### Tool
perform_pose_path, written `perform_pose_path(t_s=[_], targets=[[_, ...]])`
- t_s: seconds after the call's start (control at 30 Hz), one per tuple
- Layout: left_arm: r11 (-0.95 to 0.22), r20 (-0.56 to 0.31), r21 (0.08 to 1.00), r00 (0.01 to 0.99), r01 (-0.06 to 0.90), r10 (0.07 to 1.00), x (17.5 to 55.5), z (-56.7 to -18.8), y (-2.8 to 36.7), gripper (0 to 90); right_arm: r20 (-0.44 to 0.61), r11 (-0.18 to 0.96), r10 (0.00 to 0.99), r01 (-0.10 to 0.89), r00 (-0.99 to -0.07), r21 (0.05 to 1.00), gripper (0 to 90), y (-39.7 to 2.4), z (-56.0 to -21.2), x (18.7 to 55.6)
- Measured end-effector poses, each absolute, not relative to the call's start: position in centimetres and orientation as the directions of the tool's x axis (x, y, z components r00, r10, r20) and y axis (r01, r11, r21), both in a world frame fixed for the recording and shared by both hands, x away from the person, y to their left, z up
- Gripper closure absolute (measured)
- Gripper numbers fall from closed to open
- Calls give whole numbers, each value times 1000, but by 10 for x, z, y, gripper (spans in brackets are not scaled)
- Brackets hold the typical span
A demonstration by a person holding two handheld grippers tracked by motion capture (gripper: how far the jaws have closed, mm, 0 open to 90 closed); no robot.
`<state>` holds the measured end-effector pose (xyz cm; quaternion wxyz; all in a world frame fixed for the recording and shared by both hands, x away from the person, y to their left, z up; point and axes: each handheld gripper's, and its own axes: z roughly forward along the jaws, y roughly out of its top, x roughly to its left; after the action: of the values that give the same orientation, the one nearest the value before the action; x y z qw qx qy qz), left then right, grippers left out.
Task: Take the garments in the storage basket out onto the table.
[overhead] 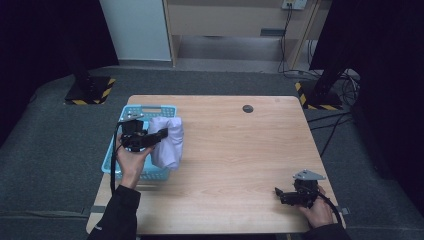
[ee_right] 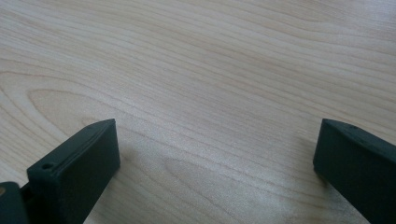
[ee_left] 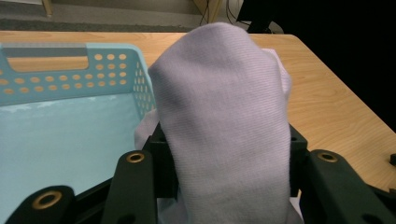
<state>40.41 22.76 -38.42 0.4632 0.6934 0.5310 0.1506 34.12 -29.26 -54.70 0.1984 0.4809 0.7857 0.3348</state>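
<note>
Wooden table [overhead: 235, 150], left tongs [overhead: 161, 134] clamping pale cloth [overhead: 169, 140] hiding basket [overhead: 150, 111] rim, right tongs [overhead: 278, 192] wide, empty.

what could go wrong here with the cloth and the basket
The pale cloth drapes over the right rim of the blue basket, held by the left hand-held gripper; let go now, much of it may slide out onto the table. Pulling it sideways could also tip or drag the light basket, which sits near the table's left edge.
</note>
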Motion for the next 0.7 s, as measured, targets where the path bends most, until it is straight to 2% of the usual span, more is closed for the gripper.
perform_pose_path(t_s=[0.7], targets=[[-40,-284,804,442,594,851,403,-387,206,534,10,313,889,623,-459,717,7,-293,-547,341]])
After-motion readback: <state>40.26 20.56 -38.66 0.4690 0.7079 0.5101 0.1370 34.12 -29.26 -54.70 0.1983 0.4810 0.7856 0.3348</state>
